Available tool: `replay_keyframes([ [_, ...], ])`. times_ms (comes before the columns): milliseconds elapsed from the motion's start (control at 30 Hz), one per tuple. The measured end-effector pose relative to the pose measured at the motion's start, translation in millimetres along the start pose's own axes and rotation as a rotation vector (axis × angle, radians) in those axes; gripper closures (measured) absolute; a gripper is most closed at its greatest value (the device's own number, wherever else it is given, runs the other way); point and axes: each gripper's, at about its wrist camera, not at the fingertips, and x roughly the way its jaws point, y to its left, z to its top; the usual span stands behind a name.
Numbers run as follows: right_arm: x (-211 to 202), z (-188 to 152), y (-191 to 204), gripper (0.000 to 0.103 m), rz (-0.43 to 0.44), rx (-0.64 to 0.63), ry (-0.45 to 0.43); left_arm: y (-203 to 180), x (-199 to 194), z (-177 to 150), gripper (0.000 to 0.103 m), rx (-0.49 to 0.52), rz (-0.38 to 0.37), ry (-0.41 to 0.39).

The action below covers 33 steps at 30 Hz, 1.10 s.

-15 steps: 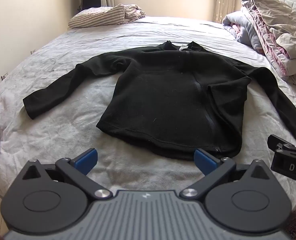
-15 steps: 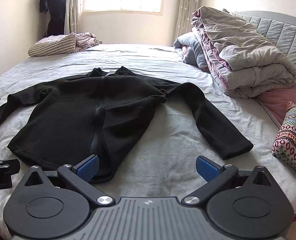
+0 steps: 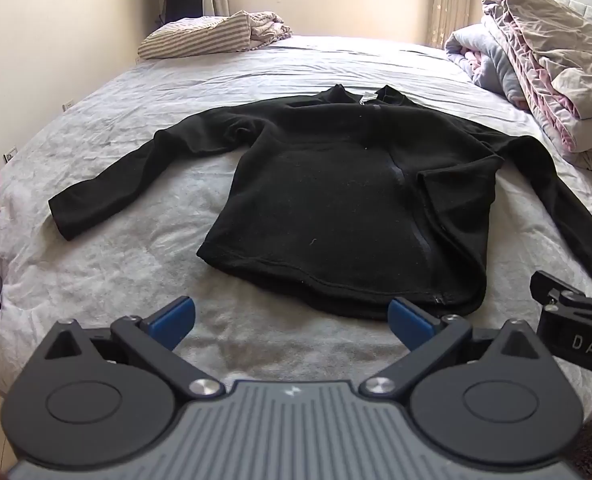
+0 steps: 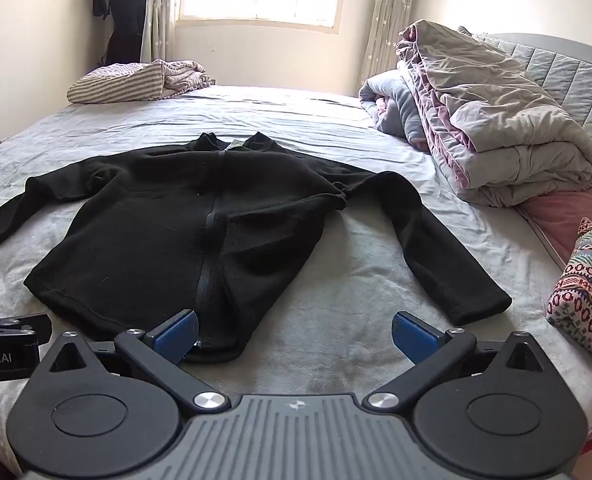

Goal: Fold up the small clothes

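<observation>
Lying flat, black sweater (image 3: 336, 200), collar pointing away, sleeves spread sideways, both tools gaping, empty.

Black fleece top (image 3: 336, 200) flat on bed

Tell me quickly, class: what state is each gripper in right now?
Left gripper: open, holding nothing.
Right gripper: open, holding nothing.

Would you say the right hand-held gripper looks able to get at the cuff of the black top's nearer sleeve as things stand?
Probably yes. The right hand-held gripper is open and empty, and the sleeve cuff lies flat on the bed just ahead and to its right, with only bare sheet between them. The patterned cushion sits well aside.
</observation>
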Motion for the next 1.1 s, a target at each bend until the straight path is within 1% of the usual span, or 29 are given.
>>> replay_keyframes([
  [333, -2.3, 2.3, 1.7, 0.0, 0.004, -0.004, -0.003, -1.0, -0.4, -1.5, 0.001, 0.003, -0.012, -0.002],
  [1100, -2.0, 0.2, 6.5, 0.0, 0.012, -0.013, 0.006, 0.8, -0.1, -3.6, 0.001, -0.003, -0.012, -0.005],
])
